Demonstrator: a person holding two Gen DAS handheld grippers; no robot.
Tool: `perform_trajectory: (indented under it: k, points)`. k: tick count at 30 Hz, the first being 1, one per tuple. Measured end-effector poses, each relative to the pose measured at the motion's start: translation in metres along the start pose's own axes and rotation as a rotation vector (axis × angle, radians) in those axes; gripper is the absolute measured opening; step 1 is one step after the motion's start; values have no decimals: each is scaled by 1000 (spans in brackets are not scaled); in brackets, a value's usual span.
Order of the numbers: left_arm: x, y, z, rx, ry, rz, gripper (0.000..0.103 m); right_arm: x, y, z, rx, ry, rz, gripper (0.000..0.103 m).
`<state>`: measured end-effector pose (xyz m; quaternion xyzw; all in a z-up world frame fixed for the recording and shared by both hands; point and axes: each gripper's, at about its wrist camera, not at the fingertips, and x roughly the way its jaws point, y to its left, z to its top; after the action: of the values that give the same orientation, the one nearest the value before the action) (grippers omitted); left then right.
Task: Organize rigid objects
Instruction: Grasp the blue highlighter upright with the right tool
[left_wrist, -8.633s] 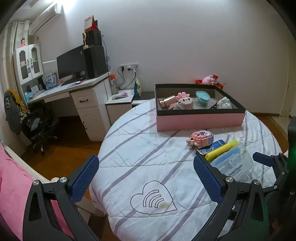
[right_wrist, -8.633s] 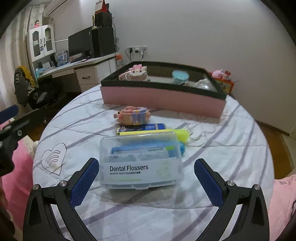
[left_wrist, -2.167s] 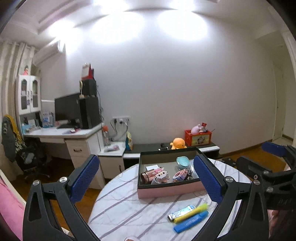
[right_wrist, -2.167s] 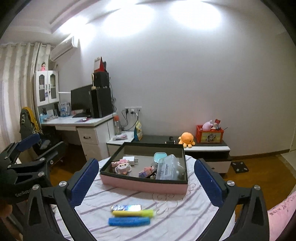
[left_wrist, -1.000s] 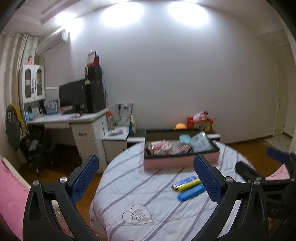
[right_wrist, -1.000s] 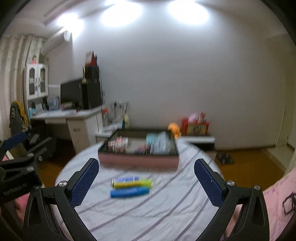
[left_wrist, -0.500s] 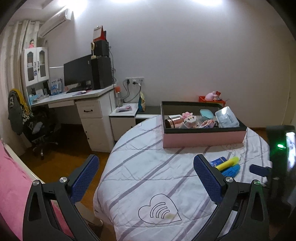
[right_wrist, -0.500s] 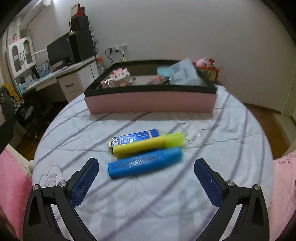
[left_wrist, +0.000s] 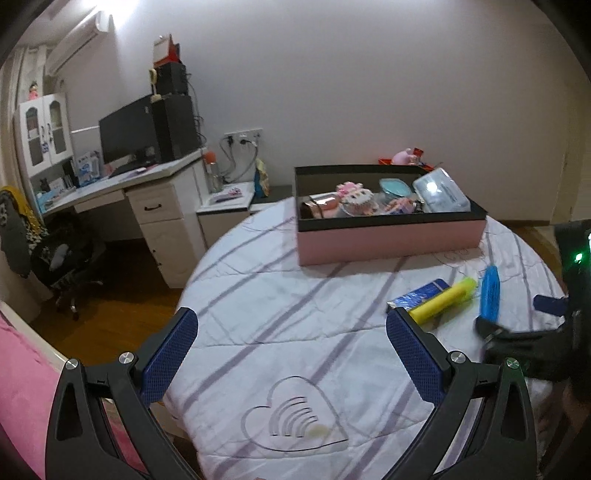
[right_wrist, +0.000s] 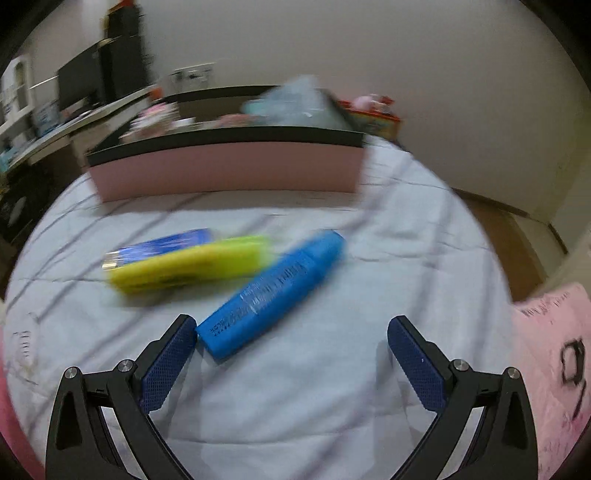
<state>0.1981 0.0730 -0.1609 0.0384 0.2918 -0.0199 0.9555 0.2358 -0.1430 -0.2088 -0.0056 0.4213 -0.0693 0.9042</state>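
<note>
Left gripper (left_wrist: 291, 350) hangs spread and empty over bare tablecloth (left_wrist: 280, 295), the box (left_wrist: 391, 240) ahead to its right. Right gripper (right_wrist: 291, 354), also spread, has dropped low since half a second ago; its left pad touches the blue marker (right_wrist: 273, 291), now skewed away from the yellow marker (right_wrist: 192, 266), so that pickup looks next.

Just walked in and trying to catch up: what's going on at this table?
A person is tidying small items into the pink box, holding a claw in each hand. The right claw is open and low over the tablecloth, one fingertip right beside the end of the blue highlighter, though contact is unclear. The yellow highlighter and a blue packet lie next to it, still out of the box. The left claw hangs open, holding nothing.
</note>
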Motion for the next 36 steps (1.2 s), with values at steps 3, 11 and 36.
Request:
perform_trajectory:
  k: [3, 11, 36]
  points:
    - [6, -11, -1, 20, 18, -22, 103, -1, -26, 1, 51, -3, -33, 103]
    - [28, -40, -6, 70, 100, -99, 103, 14, -19, 21, -11, -15, 74, 102]
    - [71, -109, 6, 92, 227, -312, 85, 20, -73, 15, -33, -31, 228, 27]
